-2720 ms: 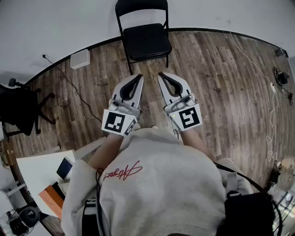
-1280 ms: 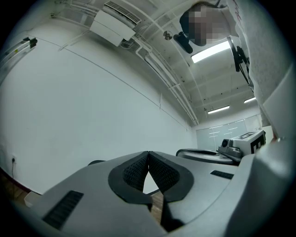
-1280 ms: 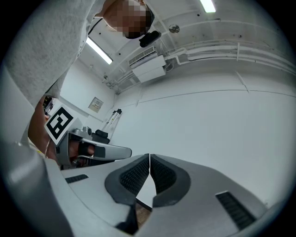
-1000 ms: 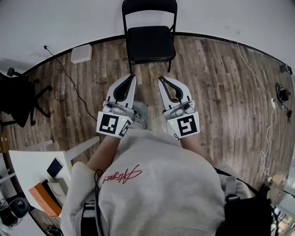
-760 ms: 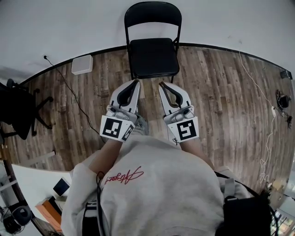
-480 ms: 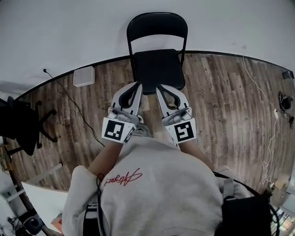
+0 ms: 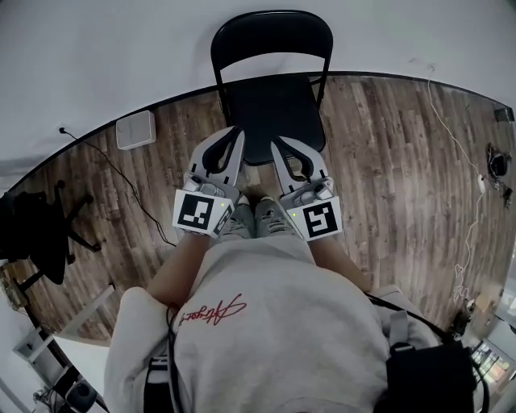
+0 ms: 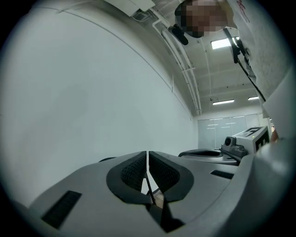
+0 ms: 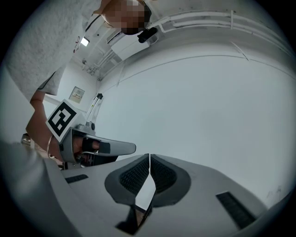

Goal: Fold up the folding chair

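The black folding chair [image 7: 270, 113] stands unfolded against the white wall, its curved backrest [image 7: 272, 24] at the top of the head view. Both grippers reach level over the front edge of its seat. My left gripper [image 7: 239, 130] is shut with nothing between its fingers, its tip over the seat's front left. My right gripper [image 7: 274, 143] is also shut and empty, over the seat's front middle. Whether either touches the seat is unclear. In the left gripper view the shut jaws [image 8: 147, 153] face the wall; the right gripper view shows shut jaws [image 9: 149, 156] the same way.
A white box [image 7: 134, 130] sits on the wood floor by the wall, with a black cable [image 7: 121, 181] trailing from it. A dark office chair [image 7: 32, 230] stands at the far left. Thin white cables [image 7: 476, 169] run along the right. My shoes [image 7: 256, 219] are just before the chair.
The person has walked up to the chair, which now sits much closer in the head view. Both grippers went from over bare floor to over the seat's front. Both stayed shut.
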{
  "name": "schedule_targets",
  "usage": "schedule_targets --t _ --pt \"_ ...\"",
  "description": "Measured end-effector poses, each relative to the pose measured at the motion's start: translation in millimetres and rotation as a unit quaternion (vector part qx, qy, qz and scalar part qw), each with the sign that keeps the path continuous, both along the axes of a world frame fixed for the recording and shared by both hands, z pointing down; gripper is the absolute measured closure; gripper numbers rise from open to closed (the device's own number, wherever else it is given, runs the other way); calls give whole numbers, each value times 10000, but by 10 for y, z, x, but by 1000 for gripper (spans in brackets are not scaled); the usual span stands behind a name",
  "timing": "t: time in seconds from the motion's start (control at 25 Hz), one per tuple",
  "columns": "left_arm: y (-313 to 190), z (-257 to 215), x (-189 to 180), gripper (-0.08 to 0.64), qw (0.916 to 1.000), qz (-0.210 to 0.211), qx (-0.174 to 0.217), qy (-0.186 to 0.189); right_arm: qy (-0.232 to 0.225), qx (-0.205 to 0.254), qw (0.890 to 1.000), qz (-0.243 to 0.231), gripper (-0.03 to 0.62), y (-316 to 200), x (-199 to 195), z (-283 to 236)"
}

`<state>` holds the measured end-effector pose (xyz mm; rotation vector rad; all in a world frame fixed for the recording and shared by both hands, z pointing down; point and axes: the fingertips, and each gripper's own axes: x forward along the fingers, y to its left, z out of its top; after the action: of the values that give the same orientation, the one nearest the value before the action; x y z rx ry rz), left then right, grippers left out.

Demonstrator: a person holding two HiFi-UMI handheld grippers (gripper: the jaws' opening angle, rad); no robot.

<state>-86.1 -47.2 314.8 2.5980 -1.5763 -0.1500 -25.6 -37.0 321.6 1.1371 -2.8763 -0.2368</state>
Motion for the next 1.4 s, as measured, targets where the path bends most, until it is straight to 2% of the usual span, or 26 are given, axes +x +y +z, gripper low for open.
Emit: schedule_targets --t 0.16,0.24,0.36,0.4,0.44,0.48,0.52,0.68,0.76,0.88,0.96,1.04,1.08,1.16,1.28,1.4 --pt "-302 231 -8 541 9994 22 -303 -171 5 -478 9988 99 574 -207 87 308" --pt "-470 443 -19 541 9973 109 -646 -329 -203 -1045 9943 52 572 -264 122 564" --pt "-809 864 -50 539 9909 198 -1117 -723 -673 -1953 9784 55 572 -352 226 1011" --pt "-943 1010 -91 515 9887 171 -1229 -836 -801 -2147 9733 153 571 -398 274 1155" --pt "-1080 1162 -144 442 9865 134 -1355 -909 -917 -2326 9678 278 544 -450 324 1306" --pt "-1217 1321 -201 371 9840 101 -1505 -948 -1037 -2523 9612 418 453 -502 377 1472" --pt "-1345 1486 -258 351 9812 71 -1664 -972 -1180 -2744 9526 571 419 -544 437 1654" --pt "-1735 2193 -477 295 9668 -65 -2316 -1080 -1816 -3575 9067 1310 382 -553 756 2452" --pt "-1915 2527 -627 273 9590 -216 -2639 -1013 -2157 -4011 8741 1692 366 -516 928 2908" --pt "-2135 3009 -874 255 9450 -405 -3063 -1072 -2650 -4681 8129 2235 351 -335 1145 3640" --pt "-2270 3249 -1015 244 9380 -490 -3239 -1134 -2643 -5018 7871 2426 346 -191 1222 4098" --pt "-2411 3383 -1092 236 9364 -456 -3285 -1145 -2631 -5308 7644 2545 339 -84 1264 4504" --pt "-2479 3419 -1103 230 9372 -378 -3263 -1176 -2675 -5413 7539 2590 336 -53 1283 4672" --pt "-2600 3450 -1087 226 9403 -148 -3147 -1288 -2821 -5526 7399 2600 333 -34 1317 4931" --pt "-2739 3463 -1016 215 9430 277 -3001 -1408 -3360 -5484 7241 2490 331 -157 1367 5108" --pt "-2828 3480 -960 215 9409 629 -2954 -1531 -3815 -5411 7123 2330 328 -265 1419 5204"
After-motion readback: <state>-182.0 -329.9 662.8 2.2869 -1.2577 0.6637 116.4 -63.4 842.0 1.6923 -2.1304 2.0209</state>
